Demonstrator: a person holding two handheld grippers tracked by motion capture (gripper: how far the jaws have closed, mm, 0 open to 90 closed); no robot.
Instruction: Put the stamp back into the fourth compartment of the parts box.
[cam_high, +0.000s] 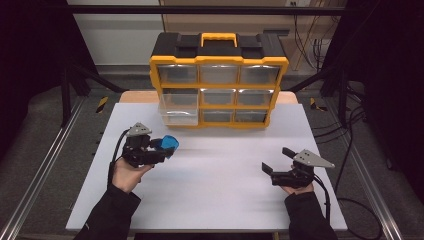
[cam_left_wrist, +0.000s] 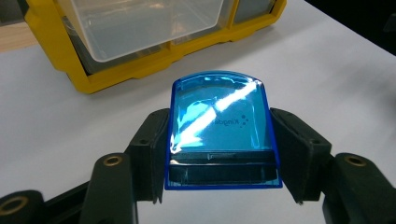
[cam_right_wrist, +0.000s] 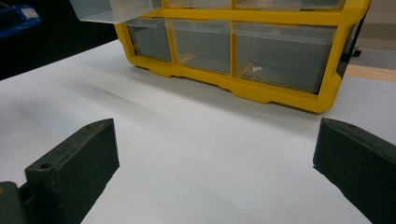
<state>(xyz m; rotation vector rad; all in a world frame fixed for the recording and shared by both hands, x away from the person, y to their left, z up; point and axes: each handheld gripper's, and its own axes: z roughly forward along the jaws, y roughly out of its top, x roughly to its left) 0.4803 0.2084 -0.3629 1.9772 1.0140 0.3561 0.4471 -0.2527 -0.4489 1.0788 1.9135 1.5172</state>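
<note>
Here the left gripper (cam_high: 161, 148) clamps a blue case (cam_left_wrist: 219, 126); the right gripper (cam_high: 278, 159) gapes near the pulled-out clear drawer (cam_high: 178, 111).

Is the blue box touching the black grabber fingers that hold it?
Touching. In the left gripper view, the blue box sits squeezed between the left gripper, and both black pads press flat against its sides with no gap.
</note>
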